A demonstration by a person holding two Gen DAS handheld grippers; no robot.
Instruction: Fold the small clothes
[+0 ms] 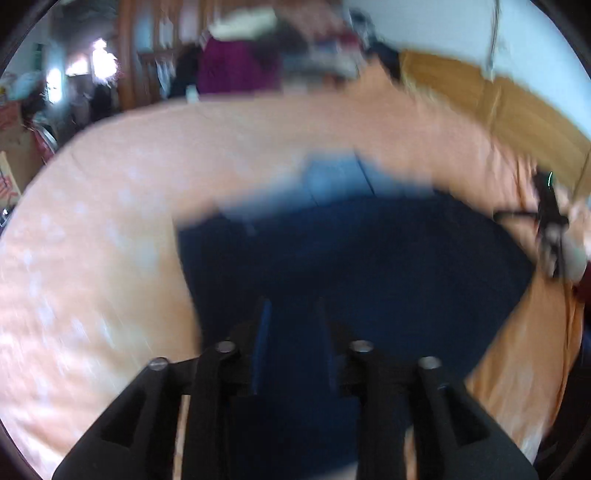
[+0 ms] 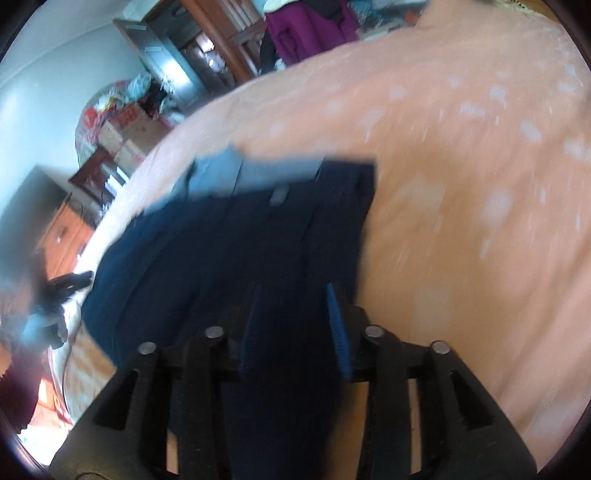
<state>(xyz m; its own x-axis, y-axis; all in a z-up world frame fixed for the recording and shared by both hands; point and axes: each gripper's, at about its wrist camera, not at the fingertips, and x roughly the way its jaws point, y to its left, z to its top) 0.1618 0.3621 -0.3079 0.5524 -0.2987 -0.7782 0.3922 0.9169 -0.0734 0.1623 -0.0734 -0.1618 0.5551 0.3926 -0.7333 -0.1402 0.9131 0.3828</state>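
One dark navy garment (image 1: 351, 258) lies spread on the bed (image 1: 110, 229), which is covered in a peach sheet with pale spots. Everything else is best placed from that garment. Along its far edge a lighter blue-grey strip (image 1: 332, 177) shows, a lining or a folded-back part; the blur is too heavy to say which.

Two tools are at work, one in each hand. The left tool (image 1: 293, 339) sits over the garment's near edge, its two blue-padded fingers (image 1: 263, 332) spread apart with dark cloth showing in the gap between them. Whether they touch the fabric I cannot tell, since both pictures are smeared by motion. The right tool (image 2: 295, 325) is over the near edge too, closer to the garment's right-hand side, where the navy cloth meets bare sheet. Its two fingers (image 2: 338, 332) also stand apart, with dark fabric filling the space between them and running back toward the camera; it may be caught in there, but that is not clear.

From the left wrist view, the right tool appears small at the garment's far right side, held in a hand (image 1: 576, 229). From the right wrist view, the left tool shows at the garment's left side.

Beyond the garment's far edge, past the bed, stand wooden shelves (image 2: 221, 44) and one purple cloth (image 2: 306, 29) hanging there.
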